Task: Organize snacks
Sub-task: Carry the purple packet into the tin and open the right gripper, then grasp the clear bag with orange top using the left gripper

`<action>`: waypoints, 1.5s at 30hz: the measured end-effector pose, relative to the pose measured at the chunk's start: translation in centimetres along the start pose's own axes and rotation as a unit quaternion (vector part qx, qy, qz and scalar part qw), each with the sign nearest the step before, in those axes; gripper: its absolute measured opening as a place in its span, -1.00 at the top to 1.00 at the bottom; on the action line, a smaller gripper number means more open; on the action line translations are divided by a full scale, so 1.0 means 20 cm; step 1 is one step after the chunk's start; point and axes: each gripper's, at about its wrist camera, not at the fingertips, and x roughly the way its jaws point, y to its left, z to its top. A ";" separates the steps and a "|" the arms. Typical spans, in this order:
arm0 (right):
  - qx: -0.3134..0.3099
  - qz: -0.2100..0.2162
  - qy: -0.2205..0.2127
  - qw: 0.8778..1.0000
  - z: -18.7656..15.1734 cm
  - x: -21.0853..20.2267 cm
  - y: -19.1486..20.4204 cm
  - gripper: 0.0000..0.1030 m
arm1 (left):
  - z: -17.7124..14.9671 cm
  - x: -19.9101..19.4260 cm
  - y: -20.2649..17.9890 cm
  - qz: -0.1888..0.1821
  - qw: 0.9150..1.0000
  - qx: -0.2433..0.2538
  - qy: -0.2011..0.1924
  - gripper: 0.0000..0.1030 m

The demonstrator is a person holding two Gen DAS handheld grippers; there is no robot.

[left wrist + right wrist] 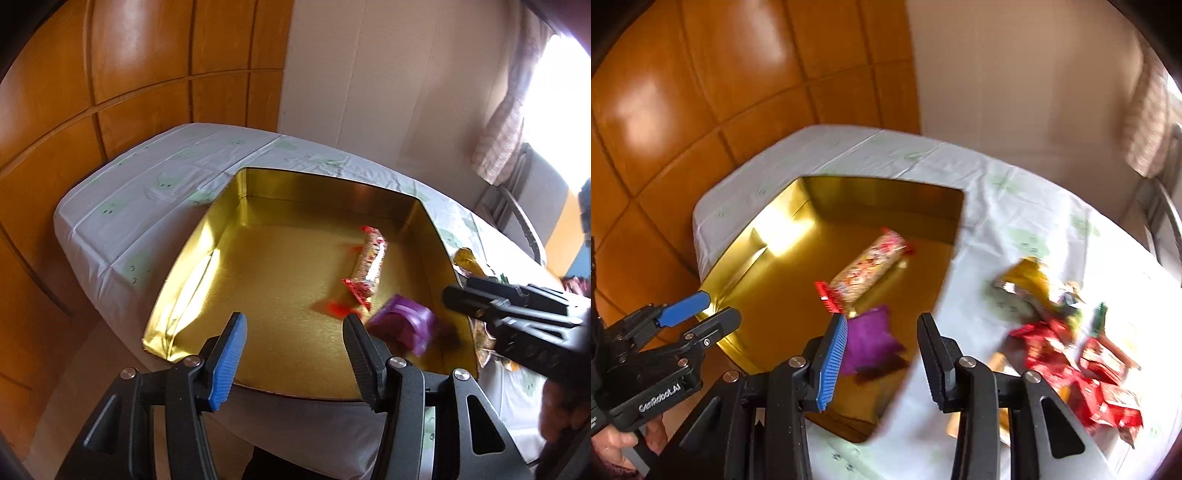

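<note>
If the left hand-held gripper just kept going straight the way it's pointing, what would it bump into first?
Most likely the bare gold floor of the tin. The left hand-held gripper points down into it, with nothing between its open fingers. The purple packet lies just right of that line, though depth is hard to judge.

- The tin (236, 254) – shiny gold metal inside, smooth, with a faint brushed look on its floor and bright glare on one wall.
- The tablecloth (147, 192) – thin, pale, creased sheet with a slight sheen, plastic-like.
- The wall panels (110, 92) – glossy orange-brown wood.
- The long snack pack (367, 266) – clear, crinkly plastic wrap with red ends.
- The purple packet (870, 339) – smooth, glossy film.
- The red packets (1071, 365) – shiny foil-like wrappers.
- The curtain (506, 122) – matt woven cloth.
- Each gripper: matt black plastic, with one ribbed blue pad (229, 358).
</note>
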 end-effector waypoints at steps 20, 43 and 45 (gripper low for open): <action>0.085 -0.144 0.007 0.986 -0.30 -0.37 -0.80 0.19 | 0.00 -0.02 -0.49 -0.066 0.990 0.128 0.005 -0.07; 0.215 -0.143 0.035 0.965 -0.55 -0.47 -1.42 0.13 | -0.11 0.10 -1.17 -0.171 0.919 0.350 0.063 -0.06; 0.207 -0.140 0.033 0.968 -0.54 -0.47 -1.40 0.12 | -0.15 0.14 -1.23 -0.170 0.898 0.401 0.071 -0.21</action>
